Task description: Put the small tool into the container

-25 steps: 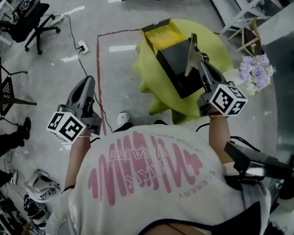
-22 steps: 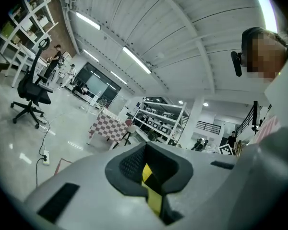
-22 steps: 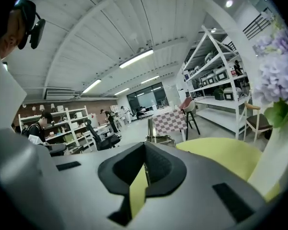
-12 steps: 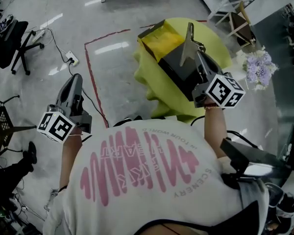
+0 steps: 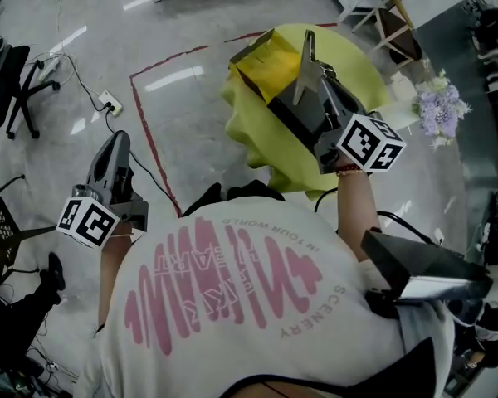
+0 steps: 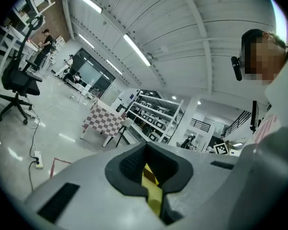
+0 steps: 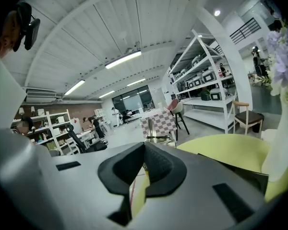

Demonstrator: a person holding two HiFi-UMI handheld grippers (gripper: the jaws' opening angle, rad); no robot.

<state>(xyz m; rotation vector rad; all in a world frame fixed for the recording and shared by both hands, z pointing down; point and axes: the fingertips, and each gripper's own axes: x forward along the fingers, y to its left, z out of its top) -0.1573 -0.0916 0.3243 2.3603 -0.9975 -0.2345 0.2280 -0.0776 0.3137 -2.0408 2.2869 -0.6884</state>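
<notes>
Metal tool [image 5: 304,60] pinched in my right gripper [image 5: 319,83], blade up, over the black container [image 5: 292,110] by the tabletop's [image 5: 357,60] left edge. Step looks like delivery; next: tip it in, open jaws. Left gripper [image 5: 116,138] closed, empty, off over the floor. Only the head view shows the container; right gripper view shows the tool edge-on past the jaws

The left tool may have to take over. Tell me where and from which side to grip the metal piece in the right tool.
Grip the free upper part of the metal piece, which sticks up past the right tool above the black container. It looks thin and flat, so probably come from the person's left, jaws across its flat faces.
</notes>
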